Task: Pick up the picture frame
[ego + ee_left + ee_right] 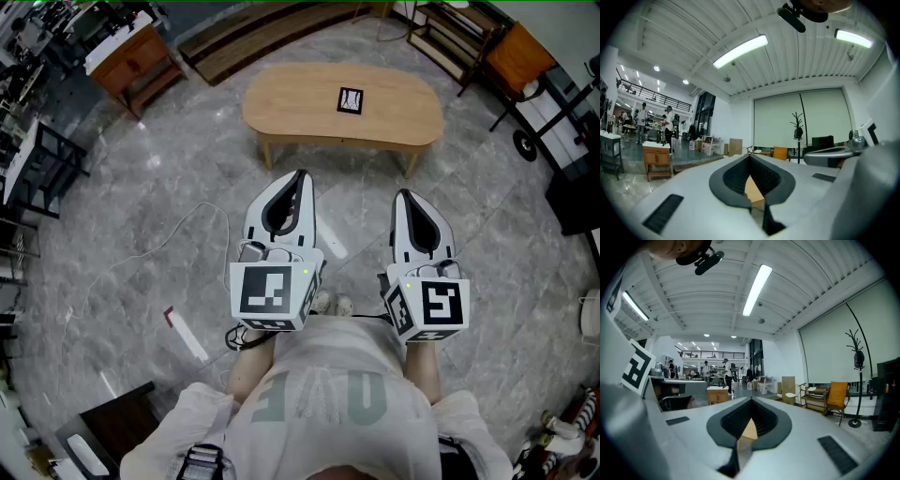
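The picture frame (350, 100), small with a dark rim, lies flat on a light wooden oval table (291, 103) well ahead of me. My left gripper (299, 174) and right gripper (404, 194) are held level side by side in front of my body, both short of the table's near edge. Each has its jaws closed tip to tip with nothing between them. In the left gripper view the left gripper (750, 157) shows only a slice of the table (754, 193) through its gap. The right gripper (751, 400) likewise shows a slice of the table (750, 431).
Grey marble floor surrounds the table. A wooden cabinet (131, 58) and dark racks (37, 159) stand at the left, a low wooden platform (272, 28) beyond the table, and a shelf with an orange chair (514, 54) at the right. A cable (178, 234) trails over the floor.
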A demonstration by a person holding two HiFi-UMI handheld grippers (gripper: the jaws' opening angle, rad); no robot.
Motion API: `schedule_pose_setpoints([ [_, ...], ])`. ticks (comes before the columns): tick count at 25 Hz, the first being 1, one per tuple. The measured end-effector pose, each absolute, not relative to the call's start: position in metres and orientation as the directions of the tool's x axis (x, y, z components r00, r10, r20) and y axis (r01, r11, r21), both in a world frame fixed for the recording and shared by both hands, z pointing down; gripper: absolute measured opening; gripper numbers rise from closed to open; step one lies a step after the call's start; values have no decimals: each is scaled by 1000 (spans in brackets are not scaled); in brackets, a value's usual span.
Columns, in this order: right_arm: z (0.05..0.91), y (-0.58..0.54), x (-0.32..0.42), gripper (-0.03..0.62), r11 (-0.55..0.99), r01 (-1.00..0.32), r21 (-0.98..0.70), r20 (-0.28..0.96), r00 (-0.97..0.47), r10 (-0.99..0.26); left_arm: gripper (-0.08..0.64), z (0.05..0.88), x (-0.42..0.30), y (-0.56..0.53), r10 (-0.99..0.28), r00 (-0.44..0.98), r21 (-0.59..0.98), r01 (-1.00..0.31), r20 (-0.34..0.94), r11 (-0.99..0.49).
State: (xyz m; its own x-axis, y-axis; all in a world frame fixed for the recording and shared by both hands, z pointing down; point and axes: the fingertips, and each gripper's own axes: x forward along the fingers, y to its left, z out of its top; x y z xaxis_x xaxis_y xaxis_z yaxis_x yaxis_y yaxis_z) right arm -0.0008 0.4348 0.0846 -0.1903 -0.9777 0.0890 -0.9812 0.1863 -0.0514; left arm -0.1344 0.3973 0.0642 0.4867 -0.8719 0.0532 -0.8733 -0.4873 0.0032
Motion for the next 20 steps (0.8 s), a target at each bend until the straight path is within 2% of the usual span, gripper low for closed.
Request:
schedule_pose_setpoints([
  [10,85,434,4,5,193,-981,-27,91,-194,-977,9,65,-129,397,-875,481,-3,-876,59,-482],
  [20,82,439,16,5,206,-976,-74,47,-210,-977,9,68,-134,398,-896,440,4,-898,60,-440],
])
